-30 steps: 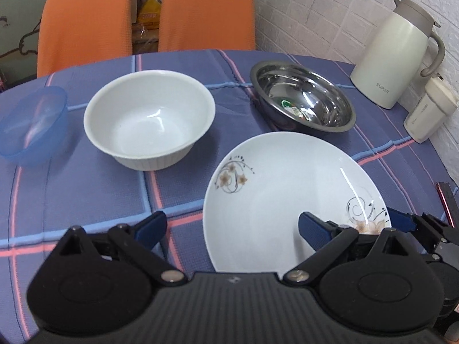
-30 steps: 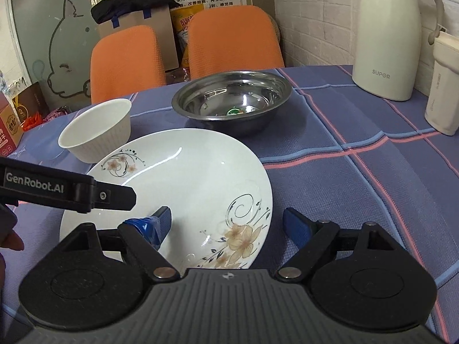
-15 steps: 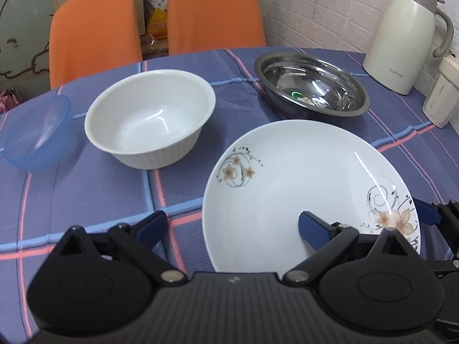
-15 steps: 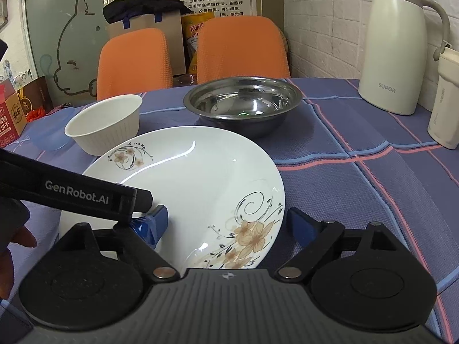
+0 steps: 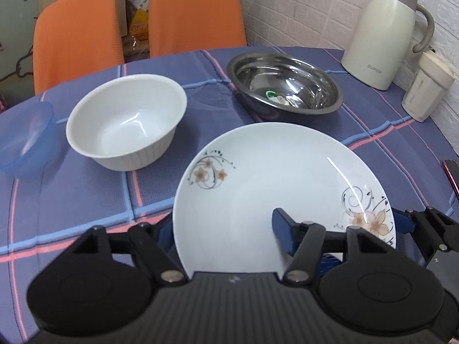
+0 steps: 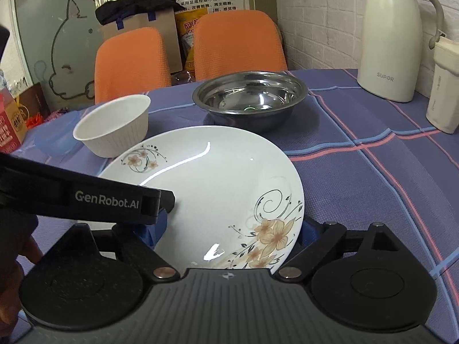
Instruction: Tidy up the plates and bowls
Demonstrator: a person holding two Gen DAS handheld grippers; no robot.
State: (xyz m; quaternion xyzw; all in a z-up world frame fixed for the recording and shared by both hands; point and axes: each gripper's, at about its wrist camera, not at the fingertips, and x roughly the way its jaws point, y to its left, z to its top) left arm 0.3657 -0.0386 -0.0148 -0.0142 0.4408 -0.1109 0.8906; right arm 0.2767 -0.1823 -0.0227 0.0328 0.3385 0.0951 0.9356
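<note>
A white plate [image 5: 272, 172] with flower prints sits raised between both grippers over the checked tablecloth. My left gripper [image 5: 223, 229] is open: its left finger is hidden under the plate's left rim and its right finger [image 5: 282, 229] lies over the plate. My right gripper [image 6: 229, 229] is open too, with its left finger [image 6: 152, 229] above the plate [image 6: 215, 186] and its right finger tucked under the right rim. Behind stand a white ribbed bowl [image 5: 123, 120], a steel bowl [image 5: 287, 89] and a blue plastic bowl [image 5: 25, 140].
A cream thermos jug [image 5: 384, 31] and a cream canister [image 5: 427, 86] stand at the table's right, by the brick wall. Two orange chairs [image 5: 195, 11] are behind the table. A red object [image 5: 451, 175] lies at the right edge. A hand [image 6: 17, 258] holds the left gripper.
The plate has come up off the cloth and nearer both cameras. The left gripper's fingers have narrowed, its left finger now under the rim. The right gripper's right finger went under the right rim.
</note>
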